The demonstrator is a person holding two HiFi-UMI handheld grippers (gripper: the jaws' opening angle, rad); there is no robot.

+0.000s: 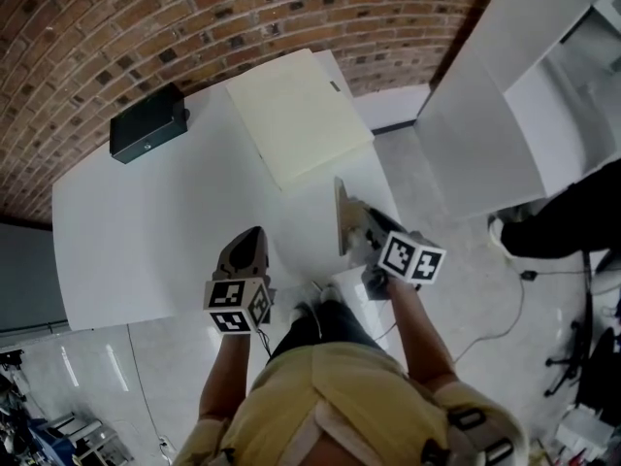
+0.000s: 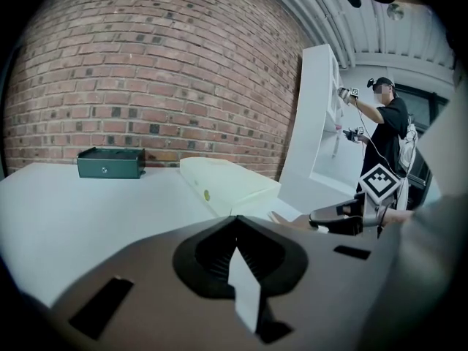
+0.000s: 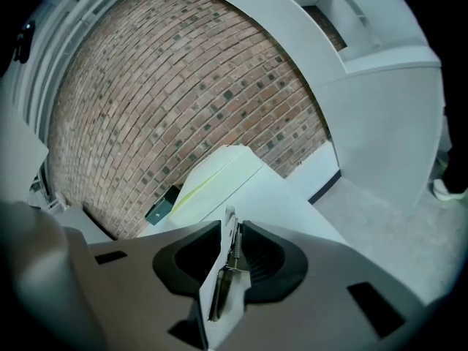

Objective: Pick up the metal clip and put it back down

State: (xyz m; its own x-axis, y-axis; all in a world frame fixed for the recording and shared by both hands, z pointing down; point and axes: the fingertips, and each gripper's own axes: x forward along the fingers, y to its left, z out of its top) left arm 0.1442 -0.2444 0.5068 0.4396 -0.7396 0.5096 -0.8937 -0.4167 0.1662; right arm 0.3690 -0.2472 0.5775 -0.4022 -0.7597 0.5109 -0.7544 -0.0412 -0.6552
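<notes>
The metal clip (image 3: 227, 269), a thin steel piece with a small spring, stands edge-on between the jaws of my right gripper (image 3: 228, 225), which is shut on it. In the head view the right gripper (image 1: 342, 207) hovers over the right part of the white table (image 1: 146, 221), pointing away from me; the clip cannot be made out there. My left gripper (image 1: 252, 233) rests low over the table's near edge, jaws shut with nothing between them. In the left gripper view the left gripper (image 2: 238, 251) shows closed jaws, and the right gripper (image 2: 340, 218) is off to the right.
A dark green-black box (image 1: 147, 122) sits at the table's far left by the brick wall. A flat cream box (image 1: 296, 115) lies at the far middle. A tall white shelf unit (image 1: 505, 95) stands on the floor to the right. Another person (image 2: 384, 123) works at it.
</notes>
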